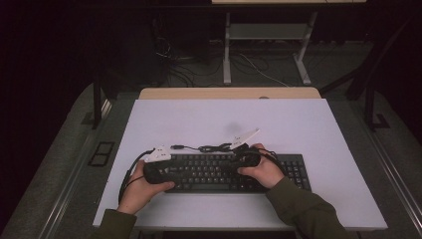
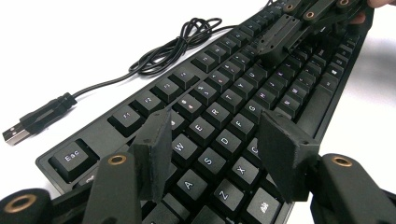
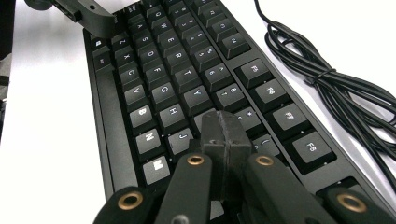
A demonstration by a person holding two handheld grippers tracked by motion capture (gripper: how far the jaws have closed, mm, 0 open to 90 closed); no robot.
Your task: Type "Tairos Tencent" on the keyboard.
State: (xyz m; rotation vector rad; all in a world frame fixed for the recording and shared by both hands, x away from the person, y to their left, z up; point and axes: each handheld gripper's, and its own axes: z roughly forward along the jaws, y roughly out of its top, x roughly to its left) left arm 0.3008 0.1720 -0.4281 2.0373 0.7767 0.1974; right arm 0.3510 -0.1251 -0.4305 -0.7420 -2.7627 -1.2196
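Note:
A black keyboard lies across the near half of the white table. My left gripper hovers over the keyboard's left end, jaws open, astride the W, E, D keys with nothing between them. My right gripper is over the middle of the keyboard with its jaws shut and empty, and its tip sits low over the keys near J and U. Whether it touches a key I cannot tell. In the left gripper view the right gripper is farther along the keys.
The keyboard's black cable lies coiled on the table just behind the keyboard, its USB plug loose on the table top. Beyond the table's far edge are desk legs and wires on the floor.

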